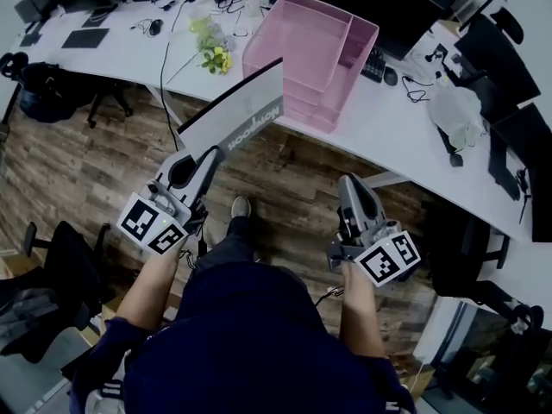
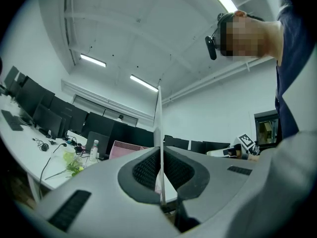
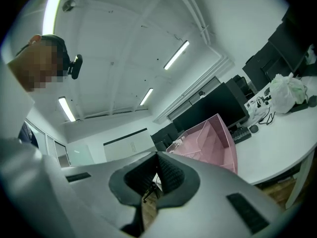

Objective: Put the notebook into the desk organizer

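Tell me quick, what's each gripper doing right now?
Left gripper: closed on the notebook.
Right gripper: closed, nothing between its jaws.

Of the notebook [image 1: 237,115], the lower end is hidden inside the left hand-held gripper [image 1: 205,155]. The bench [image 1: 388,121] runs past the head view's top and right edges.

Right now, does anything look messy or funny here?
Nothing looks spilled or broken. Yellow flowers lie flat on the desk beside the pink desk organizer. The notebook is up in the air, pinched by the left hand-held gripper.
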Tool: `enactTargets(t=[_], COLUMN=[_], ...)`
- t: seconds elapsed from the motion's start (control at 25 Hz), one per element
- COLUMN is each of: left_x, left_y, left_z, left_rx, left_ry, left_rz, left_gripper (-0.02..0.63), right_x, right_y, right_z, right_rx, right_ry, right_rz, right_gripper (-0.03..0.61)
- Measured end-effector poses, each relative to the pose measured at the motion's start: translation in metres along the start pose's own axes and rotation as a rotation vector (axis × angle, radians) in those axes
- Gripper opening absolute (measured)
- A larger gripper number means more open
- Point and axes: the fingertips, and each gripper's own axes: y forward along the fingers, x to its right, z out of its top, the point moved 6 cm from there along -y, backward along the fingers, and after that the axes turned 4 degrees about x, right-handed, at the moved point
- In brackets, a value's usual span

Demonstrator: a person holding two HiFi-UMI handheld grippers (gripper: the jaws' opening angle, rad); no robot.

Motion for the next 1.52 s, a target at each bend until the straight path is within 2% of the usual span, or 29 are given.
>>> enactTargets(t=[0.4, 0.84, 1.12, 1.52], left_x=[-0.080, -0.141, -0.165, -0.174], left_y=[0.039, 0.073, 0.091, 0.108], left_z=[0.010, 0.015, 0.018, 0.019], left_rx=[-0.007, -0.011, -0.016, -0.015], left_ry=[-0.024, -0.054, -0.061, -0.059], left_rz=[-0.022, -0.055, -0.078, -0.100], left_gripper=[0.034, 0.034, 0.034, 0.034], right_x=[0.010, 0.021, 0.028, 0.035], right_y=[0.087, 0.155, 0.180, 0.195], right_z=[0.008, 0.012, 0.013, 0.017], right_rx=[0.000, -0.012, -0.012, -0.018], right_ry=[0.010, -0.002, -0.003, -0.005], right_rz=[-0.021, -0.050, -0.066, -0.074], right_gripper=[0.005, 0.005, 0.005, 0.005])
